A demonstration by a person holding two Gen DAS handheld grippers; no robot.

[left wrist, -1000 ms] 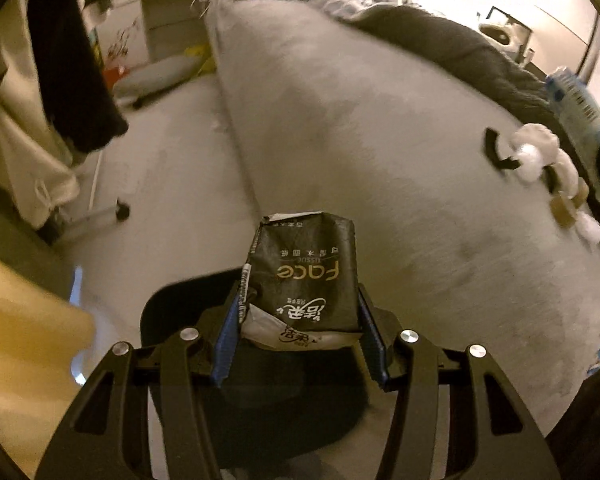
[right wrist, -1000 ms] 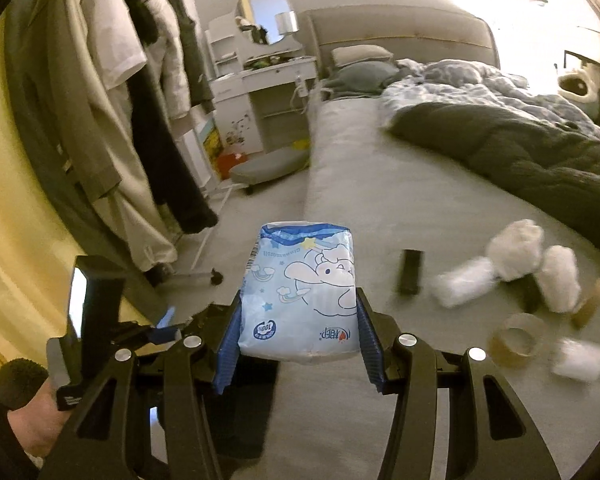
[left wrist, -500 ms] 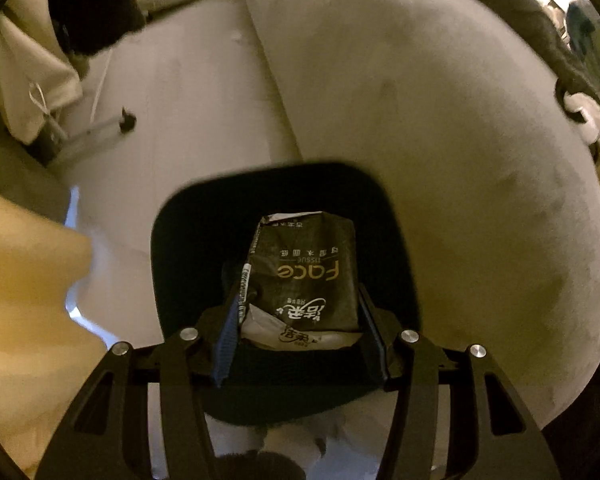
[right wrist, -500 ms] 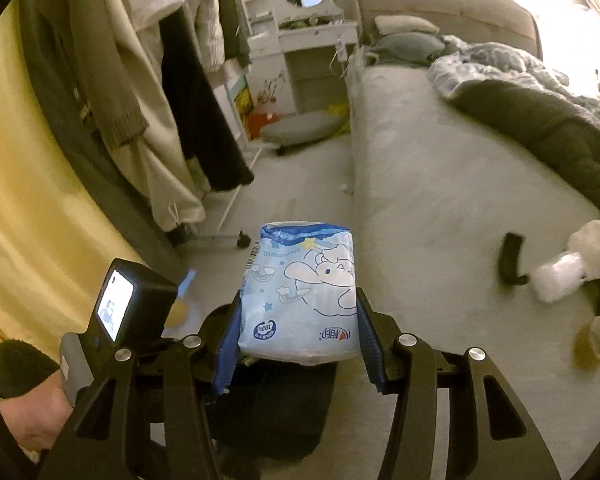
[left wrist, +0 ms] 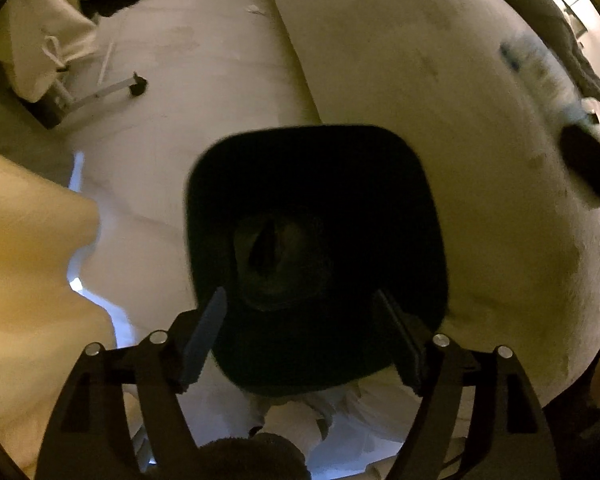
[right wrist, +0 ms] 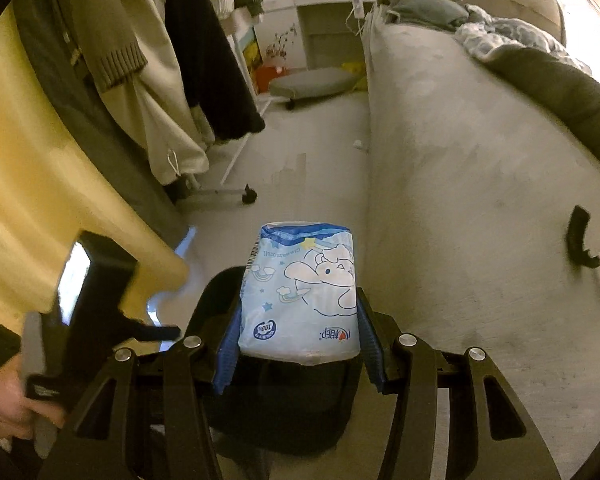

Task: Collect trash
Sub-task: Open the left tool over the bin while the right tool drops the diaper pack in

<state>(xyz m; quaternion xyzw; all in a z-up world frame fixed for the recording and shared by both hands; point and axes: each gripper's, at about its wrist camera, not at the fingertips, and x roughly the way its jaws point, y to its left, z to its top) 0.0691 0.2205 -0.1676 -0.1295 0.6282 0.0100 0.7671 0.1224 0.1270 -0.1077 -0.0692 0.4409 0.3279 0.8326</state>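
Left jaws are opening with nothing between them, right over the black bin point(left wrist: 316, 184) on the floor beside the bed edge point(left wrist: 440, 128). Something dark lies in it; I can't tell what. Right jaws squeeze one blue tissue pack point(right wrist: 300, 292). I think dropping is the step; next I carry this pack over the one bin and let go.

Both fisheye views are dimly lit with a warm yellow cast, and straight lines are bent strongly toward the dark rounded edges. Glare is seen at the upper right corners. The round black waste bin point(left wrist: 316, 216) is lost in shadow, and the blue-and-white patterned packet point(left wrist: 536, 68) is smeared by motion blur.
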